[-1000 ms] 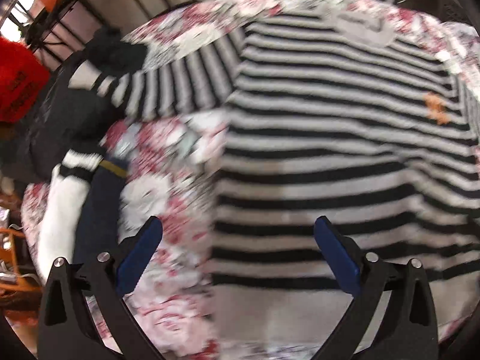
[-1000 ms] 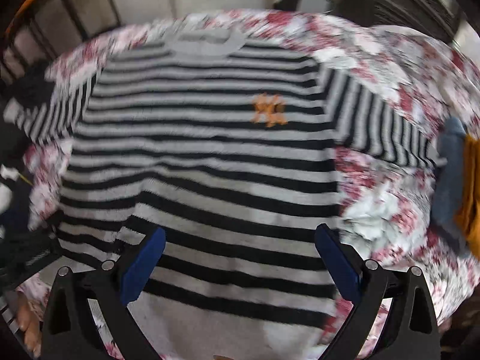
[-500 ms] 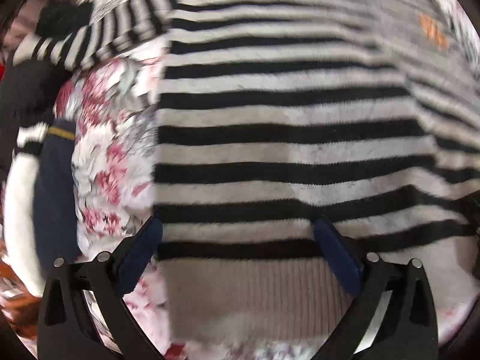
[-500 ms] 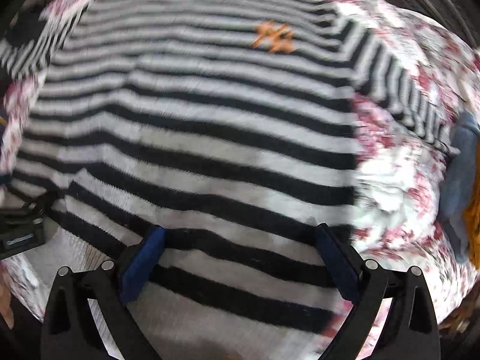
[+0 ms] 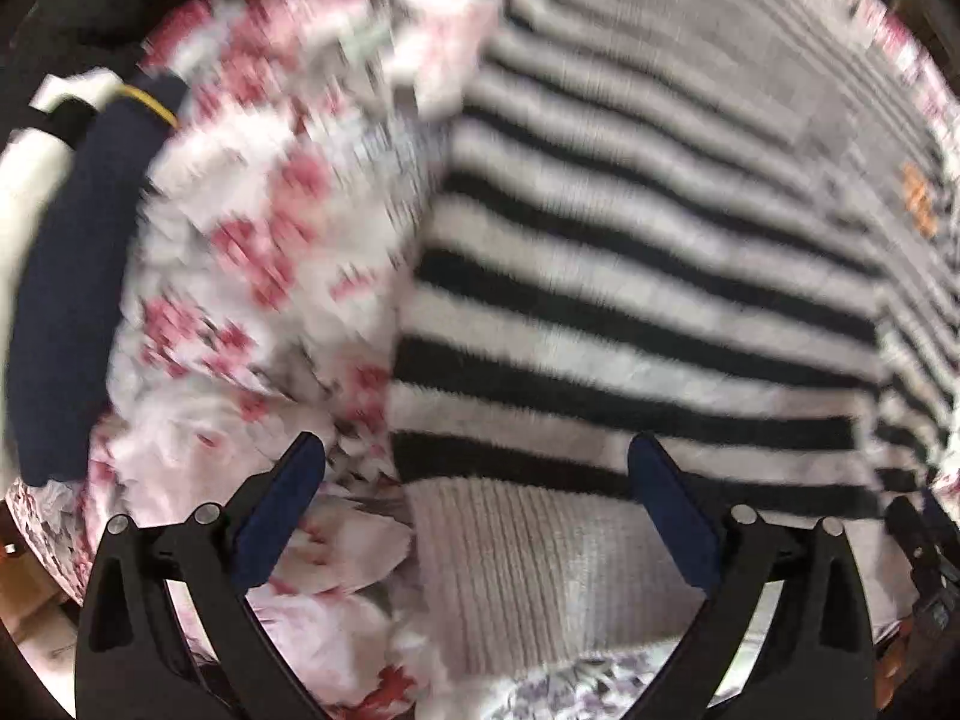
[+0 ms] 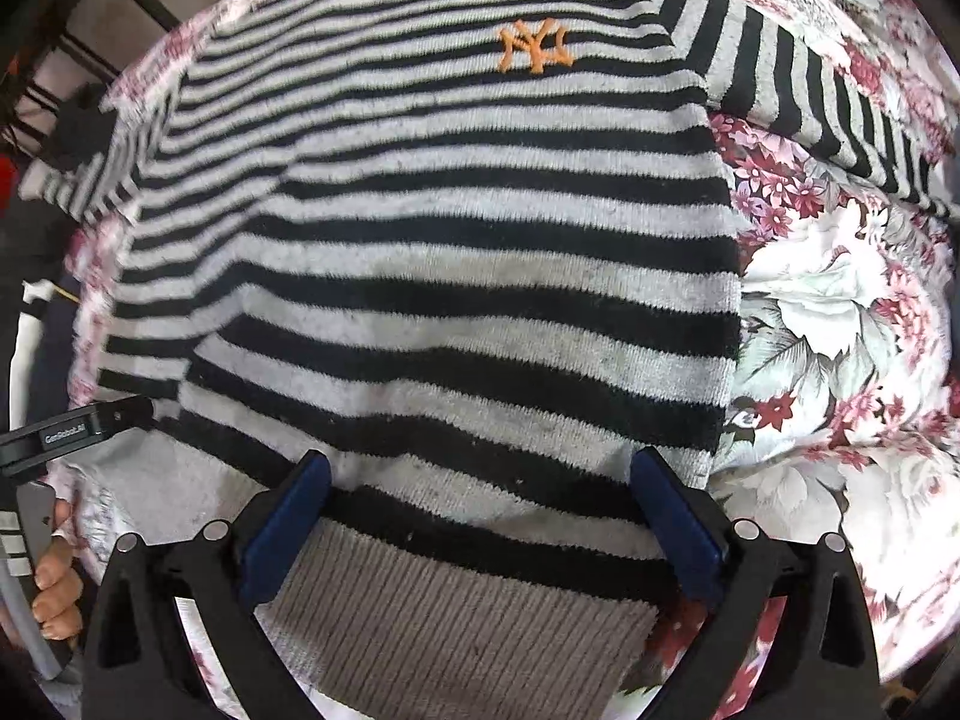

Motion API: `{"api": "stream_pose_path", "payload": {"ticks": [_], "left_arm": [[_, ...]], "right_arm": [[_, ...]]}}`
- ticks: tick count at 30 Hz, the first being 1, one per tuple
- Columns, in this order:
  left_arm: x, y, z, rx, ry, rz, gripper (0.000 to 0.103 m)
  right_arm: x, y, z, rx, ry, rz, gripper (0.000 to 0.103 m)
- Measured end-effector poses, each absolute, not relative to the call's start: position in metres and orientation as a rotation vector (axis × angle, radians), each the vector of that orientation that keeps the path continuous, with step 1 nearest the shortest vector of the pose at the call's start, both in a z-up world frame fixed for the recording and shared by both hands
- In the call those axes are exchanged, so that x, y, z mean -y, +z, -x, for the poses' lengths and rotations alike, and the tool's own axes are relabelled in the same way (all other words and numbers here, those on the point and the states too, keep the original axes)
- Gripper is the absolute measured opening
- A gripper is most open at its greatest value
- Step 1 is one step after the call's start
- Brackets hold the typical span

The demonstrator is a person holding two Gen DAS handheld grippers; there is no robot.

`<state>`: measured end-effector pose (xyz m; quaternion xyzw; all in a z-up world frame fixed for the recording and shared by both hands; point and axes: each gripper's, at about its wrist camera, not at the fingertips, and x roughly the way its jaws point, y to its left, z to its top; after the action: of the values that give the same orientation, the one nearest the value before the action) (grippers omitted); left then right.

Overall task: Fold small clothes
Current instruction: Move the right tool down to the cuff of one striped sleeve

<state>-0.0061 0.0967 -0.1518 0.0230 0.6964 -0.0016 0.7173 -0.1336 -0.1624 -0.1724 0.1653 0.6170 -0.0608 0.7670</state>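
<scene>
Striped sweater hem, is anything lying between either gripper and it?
Nothing visible does. The left gripper and right gripper are both open over the striped sweater's ribbed hem, which lies bare on the floral sheet.

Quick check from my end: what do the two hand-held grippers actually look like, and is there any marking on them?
Both match: the left hand-held gripper and right hand-held gripper have black angular frames with silver rivets and two blue finger pads. In the right wrist view, the left one's black body carries small white lettering, too small to read reliably. A hand grips its handle.
</scene>
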Motion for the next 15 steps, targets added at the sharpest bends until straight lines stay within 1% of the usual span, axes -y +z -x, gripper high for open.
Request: {"api": "stream_pose_path", "payload": {"ticks": [1,2,3,5,6,9,11,12,14,15], "left_arm": [[-0.097,-0.139,0.005,-1.485,-0.001,-0.054,0.098],[-0.095,-0.130,0.005,-1.445,0.000,-0.060,0.098],[-0.091,-0.117,0.004,-1.384,-0.004,-0.070,0.098],[-0.083,-0.106,0.003,-1.325,-0.011,-0.096,0.098],[-0.074,-0.101,0.002,-1.297,-0.015,-0.122,0.098],[-0.040,-0.093,0.000,-1.265,-0.038,-0.206,0.098],[-0.020,-0.100,-0.003,-1.261,-0.055,-0.255,0.098],[-0.002,-0.098,-0.008,-1.261,-0.075,-0.280,0.098],[0.023,-0.101,-0.012,-1.246,-0.098,-0.305,0.098],[0.036,-0.102,-0.016,-1.234,-0.113,-0.319,0.098]], "right_arm": [[0.178,-0.161,0.134,-1.301,-0.137,-0.405,0.099],[0.204,-0.141,0.138,-1.191,-0.187,-0.491,0.099],[0.233,-0.119,0.146,-1.042,-0.244,-0.583,0.099],[0.281,-0.089,0.163,-0.795,-0.330,-0.724,0.099],[0.311,-0.084,0.164,-0.727,-0.385,-0.775,0.099],[0.379,-0.093,0.168,-0.715,-0.543,-0.875,0.098],[0.410,-0.112,0.181,-0.665,-0.725,-0.958,0.092],[0.424,-0.119,0.185,-0.632,-0.743,-1.039,0.089],[0.443,-0.134,0.183,-0.567,-0.706,-1.156,0.089],[0.448,-0.136,0.179,-0.565,-0.711,-1.165,0.087]]}}
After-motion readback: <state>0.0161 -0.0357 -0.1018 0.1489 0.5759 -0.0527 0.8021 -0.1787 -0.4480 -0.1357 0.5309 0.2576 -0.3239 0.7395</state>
